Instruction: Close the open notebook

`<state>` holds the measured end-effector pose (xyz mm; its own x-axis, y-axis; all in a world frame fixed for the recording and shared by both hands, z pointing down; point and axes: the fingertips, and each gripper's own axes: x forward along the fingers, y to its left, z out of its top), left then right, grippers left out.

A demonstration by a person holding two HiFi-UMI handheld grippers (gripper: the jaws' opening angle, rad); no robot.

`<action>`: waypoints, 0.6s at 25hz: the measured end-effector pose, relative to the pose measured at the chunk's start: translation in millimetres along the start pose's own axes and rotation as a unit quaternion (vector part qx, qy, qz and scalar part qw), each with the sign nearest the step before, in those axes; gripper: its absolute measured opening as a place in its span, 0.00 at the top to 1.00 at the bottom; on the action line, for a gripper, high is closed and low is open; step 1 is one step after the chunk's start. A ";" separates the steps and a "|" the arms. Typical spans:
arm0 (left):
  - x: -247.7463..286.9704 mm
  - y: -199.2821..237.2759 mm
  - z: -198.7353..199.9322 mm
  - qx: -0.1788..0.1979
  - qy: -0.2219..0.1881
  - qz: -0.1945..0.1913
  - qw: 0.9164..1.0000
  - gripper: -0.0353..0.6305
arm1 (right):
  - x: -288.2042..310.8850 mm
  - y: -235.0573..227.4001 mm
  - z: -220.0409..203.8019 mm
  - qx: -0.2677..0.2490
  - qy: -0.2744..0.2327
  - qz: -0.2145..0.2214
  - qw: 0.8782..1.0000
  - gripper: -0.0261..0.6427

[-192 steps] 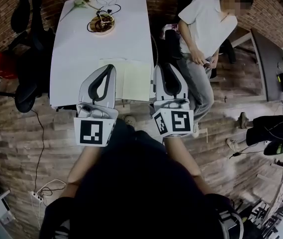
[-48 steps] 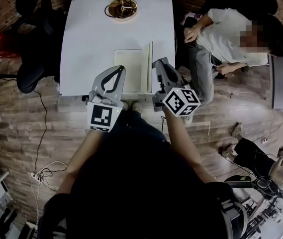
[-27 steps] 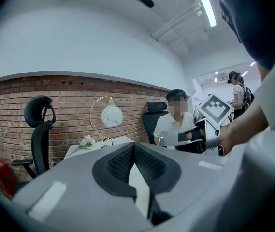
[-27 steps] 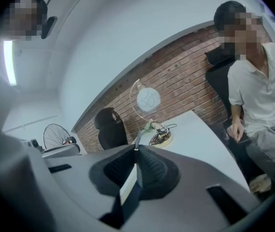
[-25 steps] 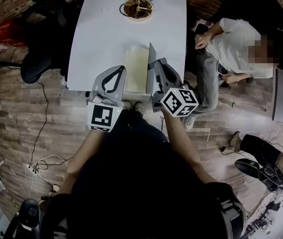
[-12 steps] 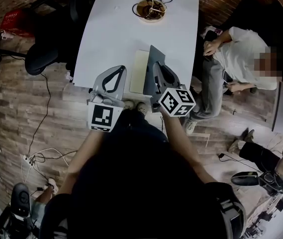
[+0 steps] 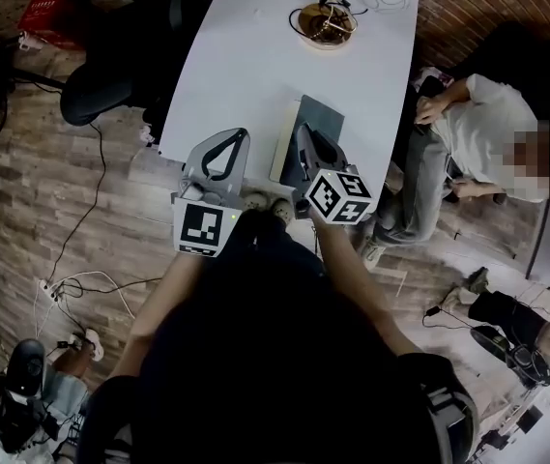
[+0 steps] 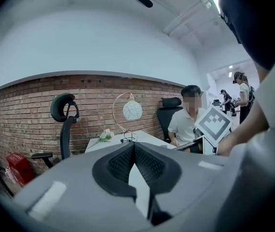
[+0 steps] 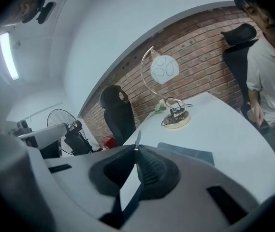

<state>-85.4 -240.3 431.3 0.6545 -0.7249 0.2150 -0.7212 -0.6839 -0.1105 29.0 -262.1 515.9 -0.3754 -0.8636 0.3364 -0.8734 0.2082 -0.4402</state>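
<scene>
A white worktop [image 7: 255, 56] runs away from the camera over a wood-plank floor [image 7: 52, 191]; a seated person [image 7: 477, 143] in a white shirt sits at its right side and a black office chair [image 7: 120, 75] stands at its left; the notebook [image 7: 318, 124] lies near the worktop's near edge, its dark grey cover tilted over the inside, with a strip of cream page [image 7: 283, 139] showing along its left; the right tool [image 7: 303, 131] is clamped on the notebook's cover at the near edge, and in the right gripper view a thin edge stands up between its closed tips [image 9: 136, 148], the dark cover [image 9: 185, 154] spreading to their right; the left tool [image 7: 240, 134] hangs over the worktop's near edge just left of the notebook and apart from it, its jaws pressed together with nothing between them [image 8: 134, 145]; a lamp [image 9: 165, 69] with a round white shade and a brass base [image 7: 325, 25] stands at the worktop's far end, cables coiled on the base.
</scene>
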 end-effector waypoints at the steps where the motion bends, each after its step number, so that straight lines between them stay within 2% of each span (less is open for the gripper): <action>1: -1.0 2.5 -1.3 -0.001 0.001 0.002 1.000 0.96 | 3.2 1.0 -3.6 -0.001 0.005 0.000 1.000 0.92; 15: -9.9 20.6 -15.9 -0.009 0.015 0.014 1.000 0.96 | 43.3 7.2 -58.7 -0.041 0.082 -0.013 0.996 0.92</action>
<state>-110.3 -245.8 442.3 0.6273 -0.7406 0.2408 -0.7431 -0.6618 -0.0994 -11.7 -271.1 576.1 -0.3921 -0.7845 0.4804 -0.9034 0.2299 -0.3619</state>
